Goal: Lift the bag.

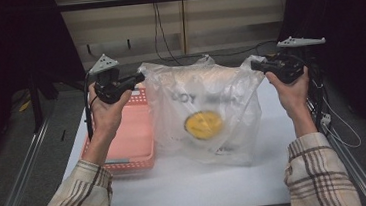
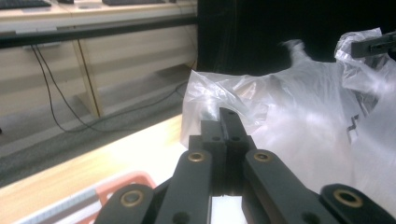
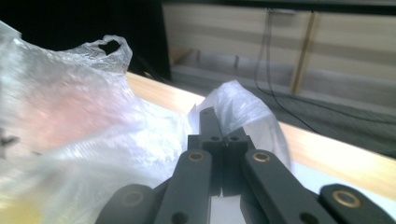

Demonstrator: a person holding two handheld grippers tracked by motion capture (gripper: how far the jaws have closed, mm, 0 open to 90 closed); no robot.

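Salmon-pink plastic marks the shallow basket (image 1: 133, 137) at the left of the white tabletop (image 1: 188, 183), and just above its far corner the left claw (image 1: 137, 78) is clamped shut on the left handle of the clear plastic bag (image 1: 207, 111); in the left gripper view its jaws meet with film pinched between them. The bag hangs between the two hands, its mouth stretched across from left to right, its bottom touching the tabletop just beside the basket, with a round yellow thing (image 1: 203, 124) inside, too blurred to name. The right claw (image 1: 254, 64) is likewise closed on the right handle. Both hands sit equally near; any shift toward the basket would run leftward.
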